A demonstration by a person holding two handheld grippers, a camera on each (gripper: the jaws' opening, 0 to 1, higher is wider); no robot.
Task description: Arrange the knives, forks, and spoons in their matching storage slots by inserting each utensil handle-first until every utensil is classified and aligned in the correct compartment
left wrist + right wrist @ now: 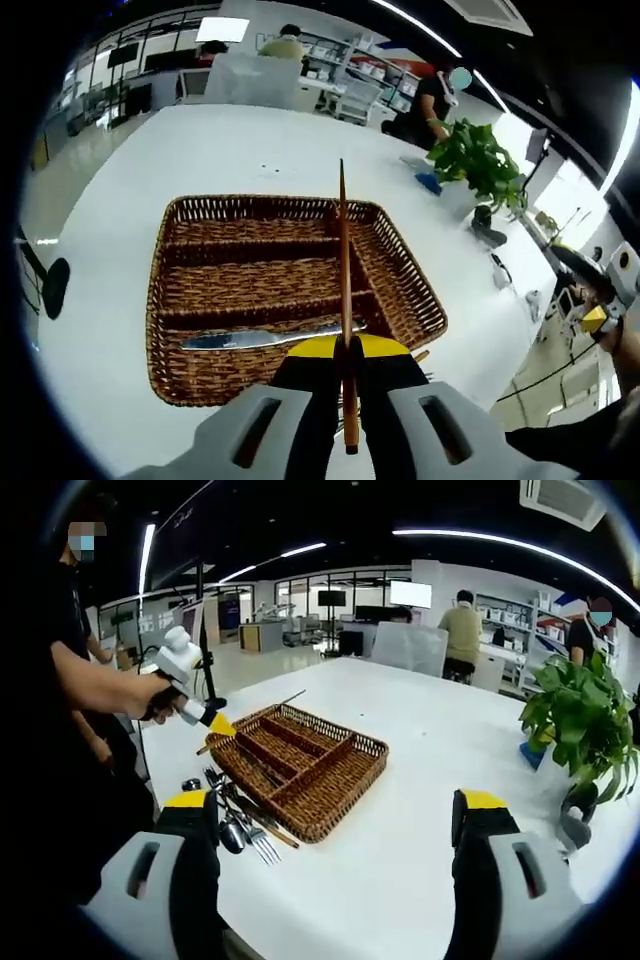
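Cutlery here is thin, stiff and slick, so you want a firm pinch across the handle. Your left gripper is clamped on a slim wooden-handled utensil, which pokes out over the wicker tray; its working end is hidden. A knife lies in the tray's near slot. Your right gripper hangs wide and empty, and loose spoons and forks wait just beside the tray.
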